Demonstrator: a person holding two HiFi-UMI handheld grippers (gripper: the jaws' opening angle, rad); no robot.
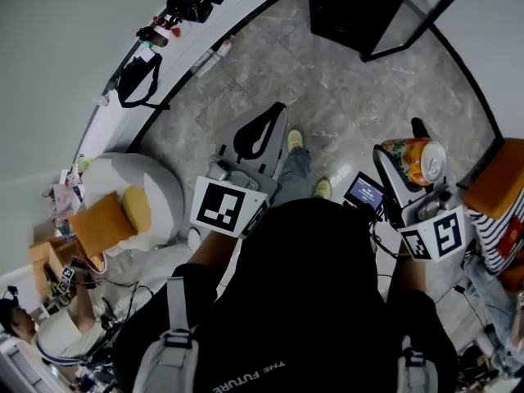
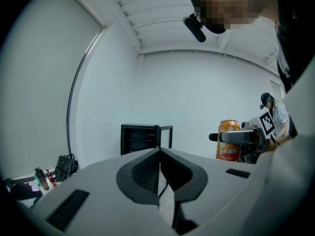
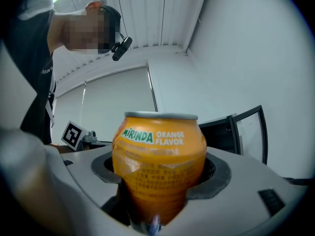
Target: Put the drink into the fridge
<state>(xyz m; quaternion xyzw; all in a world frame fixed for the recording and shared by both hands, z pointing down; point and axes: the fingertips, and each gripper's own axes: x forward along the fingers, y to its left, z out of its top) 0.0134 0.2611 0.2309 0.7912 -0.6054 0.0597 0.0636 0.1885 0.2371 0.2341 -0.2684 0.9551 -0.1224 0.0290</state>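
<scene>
Right tongs [image 3: 160, 183] clamp a can [image 3: 158, 149] reading "MIRINDA ORANGE FLAVOR".

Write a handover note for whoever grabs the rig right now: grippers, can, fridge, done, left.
Left gripper: jaws together, nothing in them, held out in front.
Right gripper: shut on the orange can, gripped around its lower body and held in the air.
Fridge: small black unit on the floor ahead, by the wall, with its door open. The person stands well short of it.
Done: can picked up, fridge door open.
Left: walk up to the fridge, set the can on a shelf inside, open the right jaws and pull out. The free left gripper can probably shut the door if that is wanted.
</scene>
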